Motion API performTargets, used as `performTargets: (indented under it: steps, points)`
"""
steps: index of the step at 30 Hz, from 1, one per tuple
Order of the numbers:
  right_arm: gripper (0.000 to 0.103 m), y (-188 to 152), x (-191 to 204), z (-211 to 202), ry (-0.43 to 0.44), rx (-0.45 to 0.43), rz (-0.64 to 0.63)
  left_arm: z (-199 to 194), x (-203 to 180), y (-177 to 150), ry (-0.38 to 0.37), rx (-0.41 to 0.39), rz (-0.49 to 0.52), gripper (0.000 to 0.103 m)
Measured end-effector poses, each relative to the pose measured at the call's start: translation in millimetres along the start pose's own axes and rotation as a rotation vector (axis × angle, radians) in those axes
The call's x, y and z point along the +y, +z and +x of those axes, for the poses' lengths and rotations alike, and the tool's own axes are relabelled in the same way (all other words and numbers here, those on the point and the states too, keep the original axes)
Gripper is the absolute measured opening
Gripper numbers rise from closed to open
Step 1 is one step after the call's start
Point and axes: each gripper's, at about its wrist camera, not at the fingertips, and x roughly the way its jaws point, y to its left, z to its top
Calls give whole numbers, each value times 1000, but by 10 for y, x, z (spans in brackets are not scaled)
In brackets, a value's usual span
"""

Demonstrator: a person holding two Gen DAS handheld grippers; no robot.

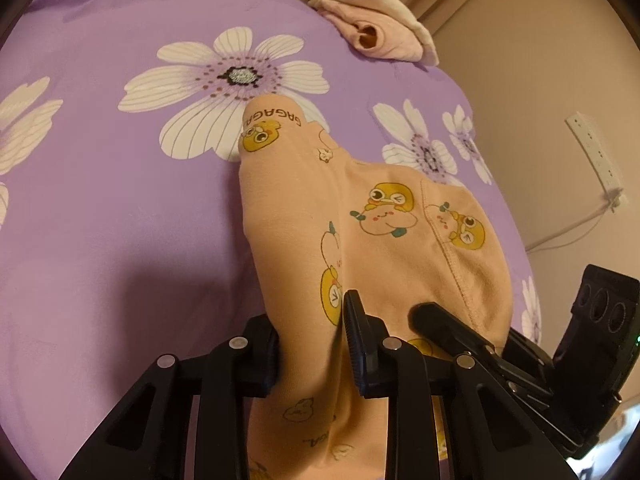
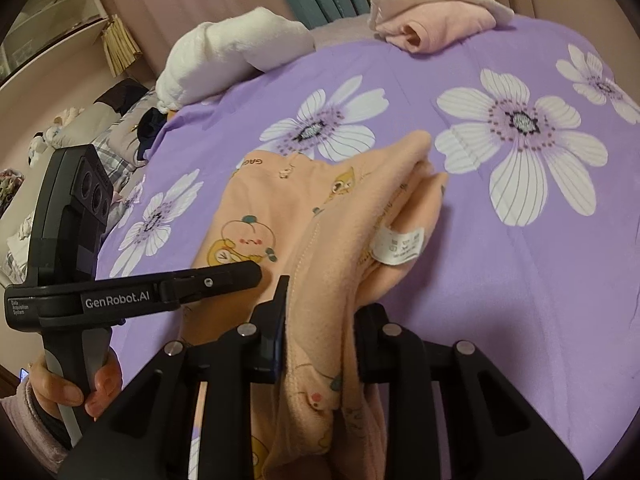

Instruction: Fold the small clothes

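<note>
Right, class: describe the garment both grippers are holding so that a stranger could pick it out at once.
Start from the purple bedsheet with big white flowers. Near its front edge lies a peach garment, pinched by the left gripper and the right gripper. Unlike the plain pink folded clothes at the far edge, it carries yellow cartoon ducks and a white care label.

"genrobot.ai" on left gripper (image 2: 256, 276) – "gaga" printed on peach garment (image 1: 296, 184), upside down

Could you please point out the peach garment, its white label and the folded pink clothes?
Peach garment (image 1: 400, 248), left wrist view, on its printed front.
White label (image 2: 398, 245), right wrist view, on its middle.
Folded pink clothes (image 2: 436, 24), right wrist view, on the top fold.
</note>
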Motion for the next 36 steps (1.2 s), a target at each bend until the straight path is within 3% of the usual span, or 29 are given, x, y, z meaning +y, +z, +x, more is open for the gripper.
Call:
performTargets:
  steps: [20,36]
  points:
    - [26,-126,515,-320,44,-36,-90,-545,83,-265,4,-73,-1,27]
    - [26,-27,1015,-198,106,-23,-188,-1021,446,-369,30,-151,-45,27]
